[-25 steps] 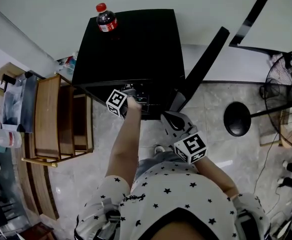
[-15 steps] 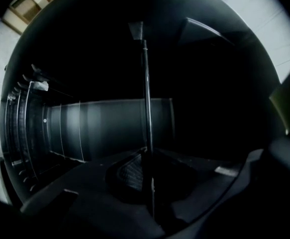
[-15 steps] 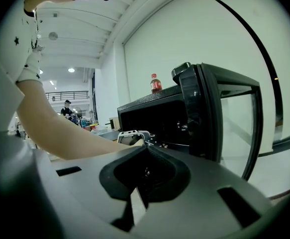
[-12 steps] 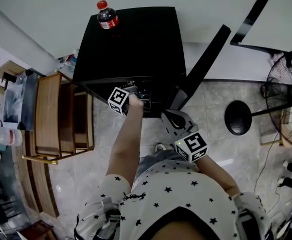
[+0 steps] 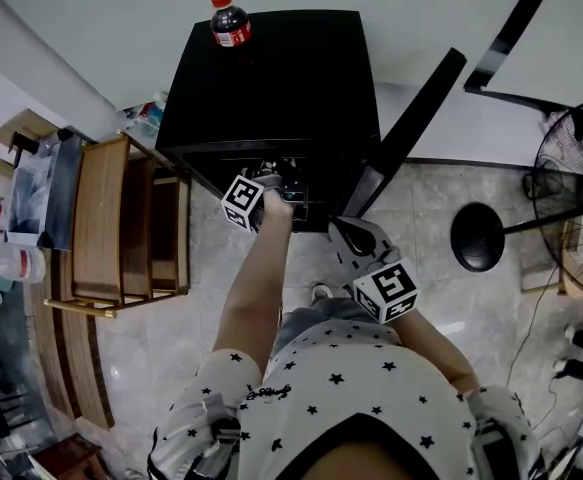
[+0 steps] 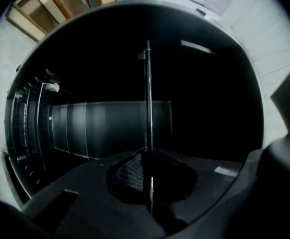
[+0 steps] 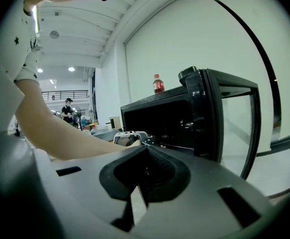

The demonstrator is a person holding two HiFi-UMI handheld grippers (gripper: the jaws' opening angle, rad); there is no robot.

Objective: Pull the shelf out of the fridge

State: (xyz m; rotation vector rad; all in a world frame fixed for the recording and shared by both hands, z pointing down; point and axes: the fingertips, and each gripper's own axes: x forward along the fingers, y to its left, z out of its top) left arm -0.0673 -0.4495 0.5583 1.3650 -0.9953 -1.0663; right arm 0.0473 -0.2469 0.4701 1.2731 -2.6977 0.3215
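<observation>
A small black fridge (image 5: pixel 271 78) stands on the floor with its door (image 5: pixel 406 133) swung open to the right. My left gripper (image 5: pixel 276 183) reaches into the opening at the wire shelf (image 5: pixel 293 190). In the left gripper view the shelf's thin front edge (image 6: pixel 147 93) runs straight between the jaws of the left gripper (image 6: pixel 148 168), which are shut on it. My right gripper (image 5: pixel 346 230) hangs back in front of the door, shut and empty. Its own view shows the right gripper (image 7: pixel 144 176), the fridge (image 7: pixel 159 116), the door (image 7: pixel 219 118) and the left gripper (image 7: pixel 130 137).
A cola bottle (image 5: pixel 231 20) stands on the fridge's top, at the back left. A wooden rack (image 5: pixel 121 223) stands close to the fridge's left side. A round black stand base (image 5: pixel 481 236) and a fan (image 5: pixel 576 183) are on the floor to the right.
The left gripper stays at the fridge's opening and the right gripper holds its place. The whole head view has shifted a little to the right.
</observation>
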